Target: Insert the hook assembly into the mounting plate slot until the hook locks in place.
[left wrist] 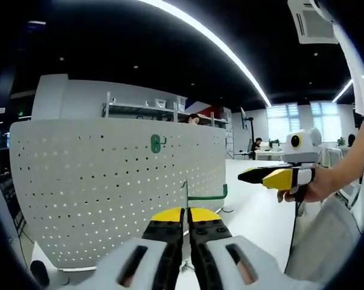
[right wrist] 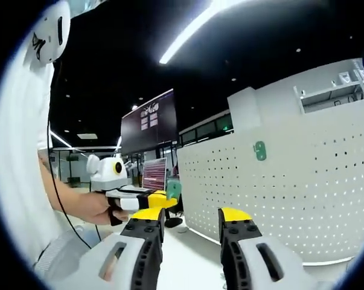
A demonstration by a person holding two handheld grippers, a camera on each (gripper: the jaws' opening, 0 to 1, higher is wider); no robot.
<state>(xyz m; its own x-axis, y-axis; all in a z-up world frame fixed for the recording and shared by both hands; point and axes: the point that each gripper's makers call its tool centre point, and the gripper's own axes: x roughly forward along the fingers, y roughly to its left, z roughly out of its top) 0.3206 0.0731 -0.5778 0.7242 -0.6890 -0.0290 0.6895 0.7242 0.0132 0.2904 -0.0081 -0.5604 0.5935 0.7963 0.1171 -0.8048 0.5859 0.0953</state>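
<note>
**Two grippers before the perforated panel; green hook in the left**

Left gripper view. The left gripper (left wrist: 186, 212), yellow-tipped with black jaws, rises from the bottom centre, jaws together on the thin stem of a green wire hook (left wrist: 207, 195) whose arm runs right above the tips. Behind, filling the left and centre, stands a curved white perforated panel (left wrist: 79, 181); a small green mounting plate (left wrist: 156, 144) sits near its top edge, centre. At right, a hand (left wrist: 311, 190) holds the right gripper (left wrist: 254, 176). Office floor, windows and ceiling light strips lie beyond.

Right gripper view. The right gripper (right wrist: 191, 215) rises from the bottom centre, jaws well apart, holding nothing. The panel spans the right; the plate shows in its upper part. At centre left a hand (right wrist: 97, 208) holds the left gripper, its tips partly hidden.
</note>
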